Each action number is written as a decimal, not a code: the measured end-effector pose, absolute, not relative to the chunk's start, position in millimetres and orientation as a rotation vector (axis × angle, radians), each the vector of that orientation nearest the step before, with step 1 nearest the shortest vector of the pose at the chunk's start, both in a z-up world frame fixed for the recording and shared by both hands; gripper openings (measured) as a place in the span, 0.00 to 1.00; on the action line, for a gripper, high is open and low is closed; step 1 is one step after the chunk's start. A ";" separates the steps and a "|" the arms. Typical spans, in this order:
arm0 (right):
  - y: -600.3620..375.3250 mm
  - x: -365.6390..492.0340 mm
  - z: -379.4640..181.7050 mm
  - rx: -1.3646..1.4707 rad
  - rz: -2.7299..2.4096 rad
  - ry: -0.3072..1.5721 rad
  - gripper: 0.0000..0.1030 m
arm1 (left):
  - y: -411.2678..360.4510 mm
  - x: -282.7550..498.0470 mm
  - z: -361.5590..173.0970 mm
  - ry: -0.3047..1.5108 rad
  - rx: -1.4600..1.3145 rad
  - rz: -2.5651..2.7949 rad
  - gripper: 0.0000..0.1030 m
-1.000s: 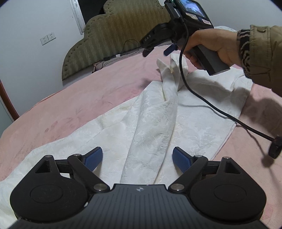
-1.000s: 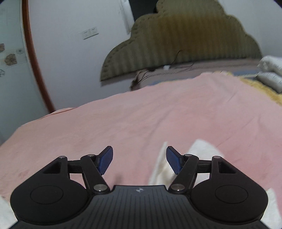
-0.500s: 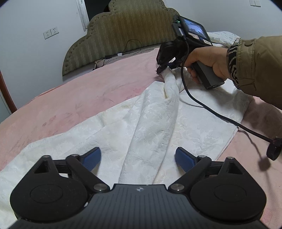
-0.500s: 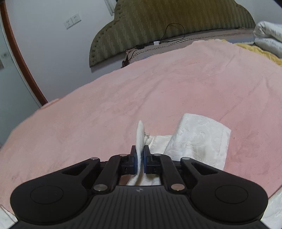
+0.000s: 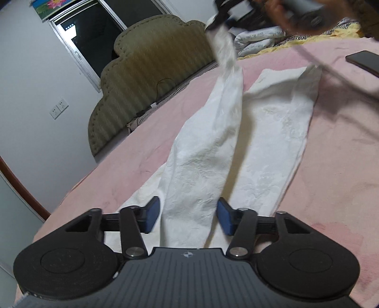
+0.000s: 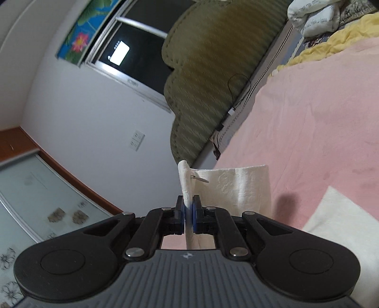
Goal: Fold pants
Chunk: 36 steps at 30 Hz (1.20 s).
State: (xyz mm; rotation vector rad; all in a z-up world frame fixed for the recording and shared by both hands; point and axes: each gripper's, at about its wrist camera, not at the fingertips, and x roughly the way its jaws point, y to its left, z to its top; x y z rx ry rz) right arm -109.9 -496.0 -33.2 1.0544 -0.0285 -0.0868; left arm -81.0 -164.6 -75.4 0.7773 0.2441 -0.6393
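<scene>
The right gripper [image 6: 188, 210], which was standing apart over the pink bedspread [image 5: 336, 151] a second ago, is now pinching a hem of the white pants [image 5: 208, 151] between its blue pads. In the left wrist view it is blurred at 1 o'clock [image 5: 219, 20], carrying that end clear of the bed, where half a second ago it was still down at the fabric. The lifted leg is now hanging as a taut band running from 1 o'clock down toward 6 o'clock, while the second leg is lying flat on the bedspread at 2 o'clock, just beside it.

The left gripper [image 5: 188, 218] has just been closing. Its jaws are standing roughly half apart with the lower part of the raised leg passing between them; the pads are not yet pressing on the cloth.

Judgement: one end is secured, the second grasp is pending, and no fold is laid yet.

Pose: the right gripper is pointing about level and is rolled strongly, so the room appears tilted in its view. The left gripper is pointing slightly downward along the leg, also rolled. A dark phone [image 5: 364, 61] is lying on the bedspread at 2 o'clock, well apart from the pants.
</scene>
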 end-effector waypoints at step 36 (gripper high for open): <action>-486.4 -50.7 46.0 0.960 0.134 -0.183 0.06 | -100.1 3.4 29.6 0.282 0.285 -0.422 0.07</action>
